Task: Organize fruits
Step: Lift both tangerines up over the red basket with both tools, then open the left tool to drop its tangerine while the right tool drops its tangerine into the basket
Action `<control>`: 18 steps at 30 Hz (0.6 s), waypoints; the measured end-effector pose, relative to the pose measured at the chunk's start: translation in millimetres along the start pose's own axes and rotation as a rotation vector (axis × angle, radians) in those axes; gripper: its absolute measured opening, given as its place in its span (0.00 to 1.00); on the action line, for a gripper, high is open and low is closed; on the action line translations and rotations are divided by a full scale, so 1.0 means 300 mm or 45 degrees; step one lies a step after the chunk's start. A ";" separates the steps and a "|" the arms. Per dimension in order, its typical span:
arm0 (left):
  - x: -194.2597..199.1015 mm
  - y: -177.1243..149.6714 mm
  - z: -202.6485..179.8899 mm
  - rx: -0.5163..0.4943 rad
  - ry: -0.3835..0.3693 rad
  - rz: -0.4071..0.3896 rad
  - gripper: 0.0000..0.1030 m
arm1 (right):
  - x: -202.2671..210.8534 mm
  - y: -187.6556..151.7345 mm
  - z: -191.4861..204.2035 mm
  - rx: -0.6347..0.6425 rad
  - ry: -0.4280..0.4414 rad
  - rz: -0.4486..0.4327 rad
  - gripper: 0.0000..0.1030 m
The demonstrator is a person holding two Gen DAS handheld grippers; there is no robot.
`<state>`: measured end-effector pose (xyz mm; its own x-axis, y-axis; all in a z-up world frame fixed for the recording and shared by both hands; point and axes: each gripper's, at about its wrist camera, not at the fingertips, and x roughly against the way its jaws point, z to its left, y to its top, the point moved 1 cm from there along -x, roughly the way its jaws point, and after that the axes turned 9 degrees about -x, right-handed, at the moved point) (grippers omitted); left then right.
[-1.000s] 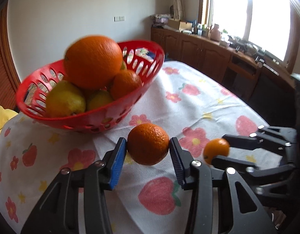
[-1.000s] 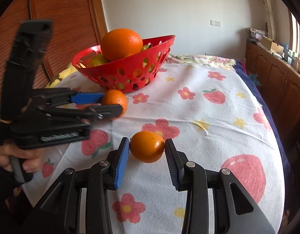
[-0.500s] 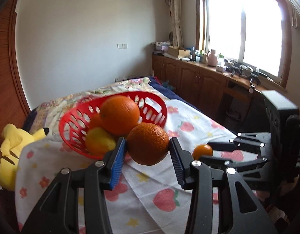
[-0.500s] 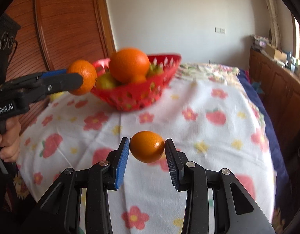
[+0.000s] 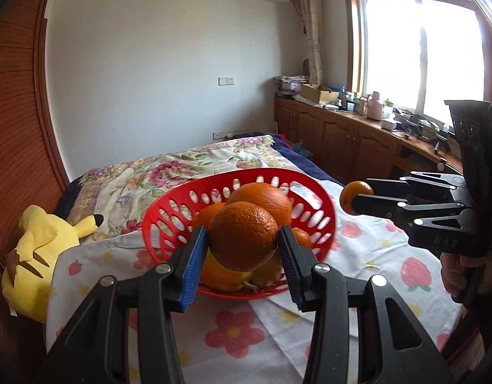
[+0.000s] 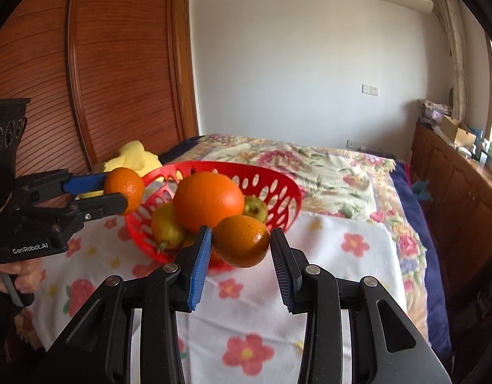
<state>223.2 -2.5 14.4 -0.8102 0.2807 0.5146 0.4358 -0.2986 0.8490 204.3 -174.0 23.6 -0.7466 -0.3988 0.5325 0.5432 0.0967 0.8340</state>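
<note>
Left gripper [image 5: 242,246] and right gripper [image 6: 241,246] each clamped 1 orange — held above the red basket [image 6: 278,188]

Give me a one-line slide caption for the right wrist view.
Right gripper holds a small orange near the red perforated plastic basket of fruit, while the left gripper brings another orange.

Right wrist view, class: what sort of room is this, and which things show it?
Most likely a bedroom at home: a bed under a floral bedspread, a louvred wooden wardrobe, and a yellow plush toy beside the red fruit basket.
</note>
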 end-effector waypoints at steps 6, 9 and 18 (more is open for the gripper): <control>-0.066 -0.007 0.064 0.026 0.030 0.030 0.43 | -0.097 0.015 0.010 0.021 0.007 0.039 0.36; -0.105 -0.013 0.089 0.037 0.038 0.050 0.43 | -0.145 0.011 0.009 0.024 0.009 0.064 0.36; -0.194 -0.026 0.131 0.057 0.049 0.087 0.43 | -0.217 0.015 -0.011 0.022 -0.001 0.092 0.37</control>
<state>282.4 19.2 -17.5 -0.7920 0.2258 0.5672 0.5069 -0.2745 0.8171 256.6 -150.5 -7.7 -0.7061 -0.3898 0.5912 0.5888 0.1406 0.7960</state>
